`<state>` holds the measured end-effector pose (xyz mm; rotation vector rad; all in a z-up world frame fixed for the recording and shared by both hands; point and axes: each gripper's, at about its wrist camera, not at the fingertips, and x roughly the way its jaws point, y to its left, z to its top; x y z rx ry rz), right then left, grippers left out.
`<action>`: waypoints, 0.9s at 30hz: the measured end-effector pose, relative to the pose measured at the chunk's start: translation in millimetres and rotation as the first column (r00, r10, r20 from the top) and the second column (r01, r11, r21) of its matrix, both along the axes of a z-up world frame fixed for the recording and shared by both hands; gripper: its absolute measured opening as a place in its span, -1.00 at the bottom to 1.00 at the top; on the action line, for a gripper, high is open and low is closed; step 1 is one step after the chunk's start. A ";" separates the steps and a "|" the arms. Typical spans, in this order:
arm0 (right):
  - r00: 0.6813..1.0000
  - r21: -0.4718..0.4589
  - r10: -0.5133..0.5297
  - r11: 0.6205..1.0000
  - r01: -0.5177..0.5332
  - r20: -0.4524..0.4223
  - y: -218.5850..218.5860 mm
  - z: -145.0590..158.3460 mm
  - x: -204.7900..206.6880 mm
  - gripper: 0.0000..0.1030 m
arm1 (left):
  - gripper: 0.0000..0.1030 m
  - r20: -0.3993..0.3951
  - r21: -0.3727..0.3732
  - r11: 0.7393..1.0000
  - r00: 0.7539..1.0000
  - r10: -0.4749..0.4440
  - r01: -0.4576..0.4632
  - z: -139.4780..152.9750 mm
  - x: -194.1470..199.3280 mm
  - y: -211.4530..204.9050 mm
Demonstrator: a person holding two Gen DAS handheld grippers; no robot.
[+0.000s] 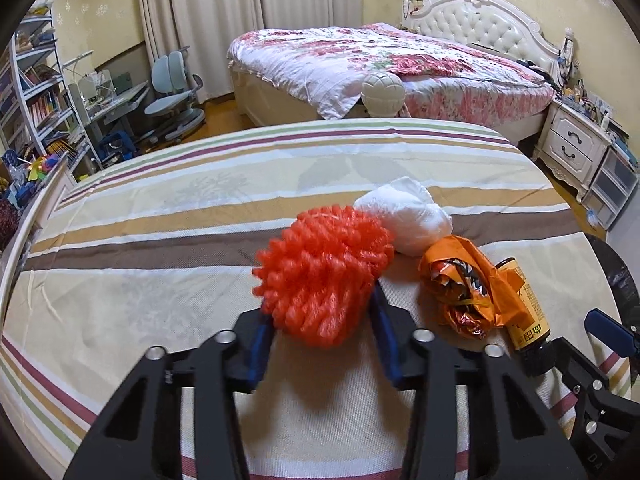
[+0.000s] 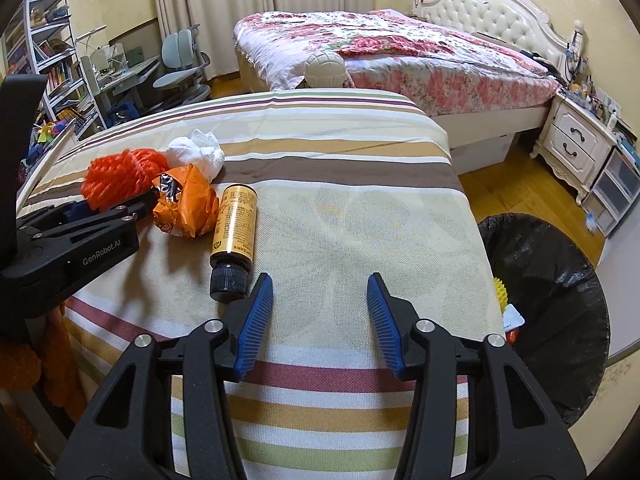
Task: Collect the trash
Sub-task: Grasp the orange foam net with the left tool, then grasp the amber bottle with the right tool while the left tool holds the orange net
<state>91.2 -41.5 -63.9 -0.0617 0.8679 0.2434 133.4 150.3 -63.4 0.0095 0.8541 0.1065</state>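
Note:
A red foam net (image 1: pixel 324 272) lies on the striped cloth (image 1: pixel 160 220), and my left gripper (image 1: pixel 322 308) is shut on it, a blue pad pressed into each side. Right behind it sit a white crumpled wad (image 1: pixel 408 216) and an orange wrapper (image 1: pixel 468 284). A brown bottle (image 2: pixel 234 232) with a yellow label and black cap lies on its side, cap toward me. My right gripper (image 2: pixel 320 280) stands open over bare cloth, its left fingertip just right of the bottle's cap. Nothing is between its fingers. The left gripper (image 2: pixel 116 204) also shows at the left of the right wrist view.
A bin lined with a black bag (image 2: pixel 552 272) stands on the floor off the right edge of the striped surface, with some trash inside. Beyond are a flowered bed (image 2: pixel 400 52), a white nightstand (image 2: pixel 576 144), a desk with a chair (image 2: pixel 180 64) and shelves.

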 end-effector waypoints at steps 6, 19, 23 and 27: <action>1.000 -0.004 -0.001 1.000 0.001 0.002 -0.7 -0.1 -1.1 0.04 | -0.26 0.020 -0.012 1.000 1.000 -0.009 0.009 2.2 -10.6 0.5; 1.000 -0.017 0.005 1.000 -0.004 0.010 2.8 1.8 -5.7 0.07 | -0.27 0.025 -0.015 1.000 0.999 0.025 -0.024 5.0 -41.1 17.4; 1.000 -0.017 0.006 1.000 -0.006 0.009 4.1 1.3 -7.3 0.08 | -0.27 0.021 -0.014 0.999 0.999 0.040 -0.040 4.8 -49.9 25.7; 1.000 -0.019 0.011 1.000 -0.011 0.010 8.5 0.9 -10.1 0.08 | -0.27 0.025 -0.008 0.998 0.998 0.060 -0.060 4.7 -55.7 33.6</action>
